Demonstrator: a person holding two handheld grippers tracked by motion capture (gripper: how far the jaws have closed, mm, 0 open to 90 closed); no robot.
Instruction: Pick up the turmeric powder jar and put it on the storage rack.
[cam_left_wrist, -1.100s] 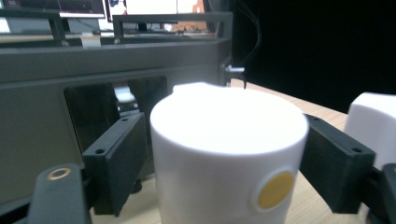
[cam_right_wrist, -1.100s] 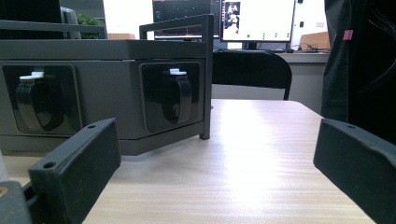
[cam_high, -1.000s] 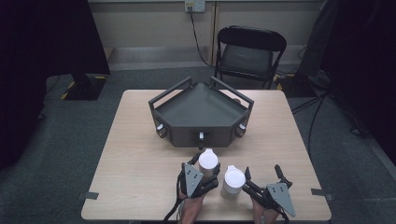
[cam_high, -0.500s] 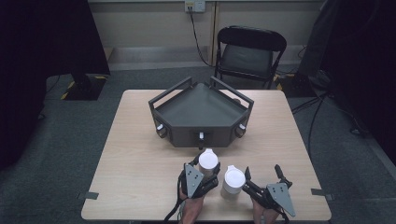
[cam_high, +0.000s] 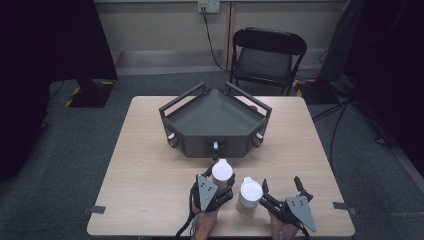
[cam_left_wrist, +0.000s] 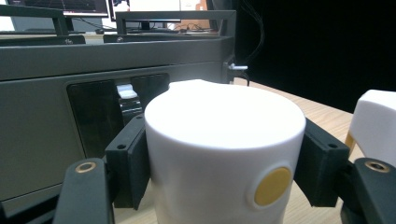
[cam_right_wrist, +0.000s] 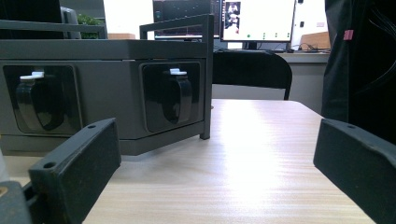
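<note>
As the left claw clamps it, white cup between jaws, upright

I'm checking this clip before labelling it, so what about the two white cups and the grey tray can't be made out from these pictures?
- Held white cup, left gripper view: its base is cut off by the bottom edge, and the left gripper jaws cover its sides.
- Second white cup, left gripper view: cut off by the right edge; high view: too small for markings.
- Grey tray, gripper views: its inside is hidden by its own front wall.
- Right gripper jaws stand open, nothing between.
</note>
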